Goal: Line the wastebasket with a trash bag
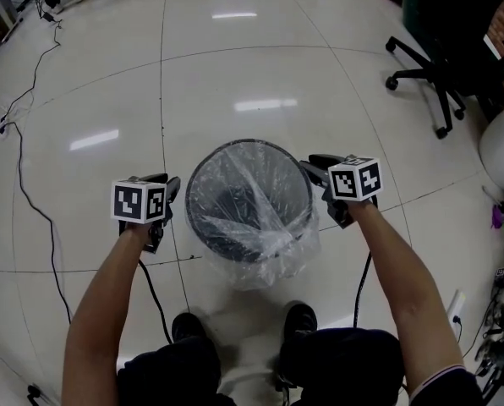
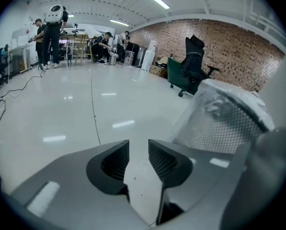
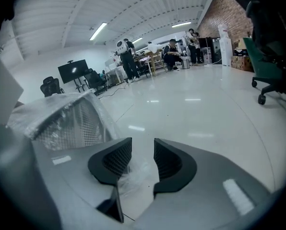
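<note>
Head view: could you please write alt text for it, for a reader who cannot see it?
A round dark wastebasket lined with a clear plastic trash bag stands on a glossy pale floor, seen from above. The person's left tool and right tool are held at either side of its rim.

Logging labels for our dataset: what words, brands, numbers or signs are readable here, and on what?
None readable. The marker cube on the left gripper and that on the right gripper carry only square patterns, no letters. The trash bag and wastebasket show no print.
</note>
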Available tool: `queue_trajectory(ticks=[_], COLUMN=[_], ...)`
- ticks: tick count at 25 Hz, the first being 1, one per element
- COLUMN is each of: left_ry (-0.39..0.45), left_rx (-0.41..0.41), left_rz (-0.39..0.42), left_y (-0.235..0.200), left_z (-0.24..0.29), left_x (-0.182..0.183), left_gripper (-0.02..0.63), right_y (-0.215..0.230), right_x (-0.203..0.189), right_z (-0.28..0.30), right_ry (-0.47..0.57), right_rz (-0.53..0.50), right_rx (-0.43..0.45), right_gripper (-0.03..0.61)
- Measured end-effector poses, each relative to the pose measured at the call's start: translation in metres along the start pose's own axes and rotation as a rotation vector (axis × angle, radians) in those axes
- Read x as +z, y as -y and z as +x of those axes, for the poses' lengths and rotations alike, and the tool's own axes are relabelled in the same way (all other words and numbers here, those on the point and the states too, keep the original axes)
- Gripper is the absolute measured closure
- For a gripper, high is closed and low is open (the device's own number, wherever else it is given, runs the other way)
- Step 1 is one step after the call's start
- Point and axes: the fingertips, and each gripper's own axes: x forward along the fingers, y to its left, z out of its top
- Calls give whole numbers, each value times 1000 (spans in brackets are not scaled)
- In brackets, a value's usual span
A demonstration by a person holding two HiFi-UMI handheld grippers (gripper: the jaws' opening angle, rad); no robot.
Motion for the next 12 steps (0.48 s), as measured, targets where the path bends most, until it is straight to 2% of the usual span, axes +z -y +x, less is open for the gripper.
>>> queue_trajectory(ticks=[7,12], left_ry=[70,116], left_rx=[20,31], left_rz=[78,132], left_y=[20,47], left_z=[-62,-107], left_x=[44,72], left_gripper=[491,492], right_y=[-30,-85], right_x=[51,81], right_z=[-60,-95], right_ry=[92,110], right_rz=[-88,-175], right_rx=[-27,47], right_gripper=[459,469])
